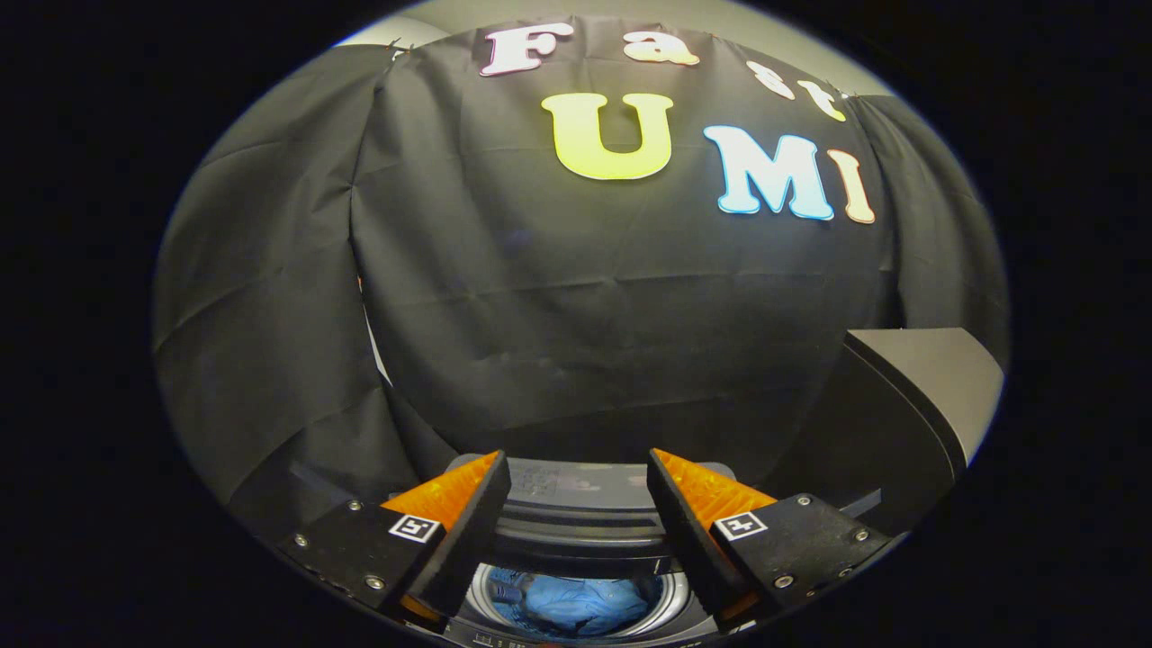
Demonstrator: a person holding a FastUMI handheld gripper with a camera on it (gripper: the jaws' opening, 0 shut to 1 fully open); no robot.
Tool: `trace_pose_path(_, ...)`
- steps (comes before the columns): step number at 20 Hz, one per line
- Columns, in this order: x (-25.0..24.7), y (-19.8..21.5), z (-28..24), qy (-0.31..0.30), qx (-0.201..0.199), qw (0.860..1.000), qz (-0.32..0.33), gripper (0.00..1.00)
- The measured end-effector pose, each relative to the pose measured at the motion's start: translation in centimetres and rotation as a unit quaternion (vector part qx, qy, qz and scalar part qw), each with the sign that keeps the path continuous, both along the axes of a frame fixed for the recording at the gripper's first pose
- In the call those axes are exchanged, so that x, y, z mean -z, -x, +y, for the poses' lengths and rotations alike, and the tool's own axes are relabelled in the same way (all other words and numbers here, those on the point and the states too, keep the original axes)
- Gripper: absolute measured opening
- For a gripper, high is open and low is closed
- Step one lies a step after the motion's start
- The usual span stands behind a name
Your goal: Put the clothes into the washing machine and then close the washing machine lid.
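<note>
Now the hand-held gripper [576,504] is hovering wide and empty above the washing machine [576,517]; blue clothes [576,603] are lying inside, and the raised lid [909,405] risks slamming if nudged carelessly.

Black cloth wall [576,297] hangs creased behind, in draped panels with a seam gap at one side. Dark grey boxy unit [909,405] stands against it, flat pale top. Pale wall strip [576,13] above cloth.

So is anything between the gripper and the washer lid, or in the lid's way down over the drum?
Nothing visible. The open gripper holds nothing, and the folded lid sits just beyond its fingertips. The blue clothes lie low inside the drum, below its rim, so they look unlikely to block the lid closing.
</note>
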State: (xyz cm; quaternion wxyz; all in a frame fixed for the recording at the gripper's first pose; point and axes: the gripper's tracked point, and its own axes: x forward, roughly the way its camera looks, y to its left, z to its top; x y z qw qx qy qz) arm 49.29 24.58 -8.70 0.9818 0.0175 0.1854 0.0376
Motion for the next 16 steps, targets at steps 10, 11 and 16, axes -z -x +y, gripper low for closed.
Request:
trace_pose_path(10, 1.8, 6.7, 1.1, -0.007, -0.005, 0.999, -0.032, 0.94)
trace_pose_path(11, 1.5, 7.0, 1.3, -0.005, -0.007, 0.999, -0.037, 0.94)
trace_pose_path(16, -5.7, 8.5, 1.0, 0.011, -0.011, 0.995, -0.096, 0.94)
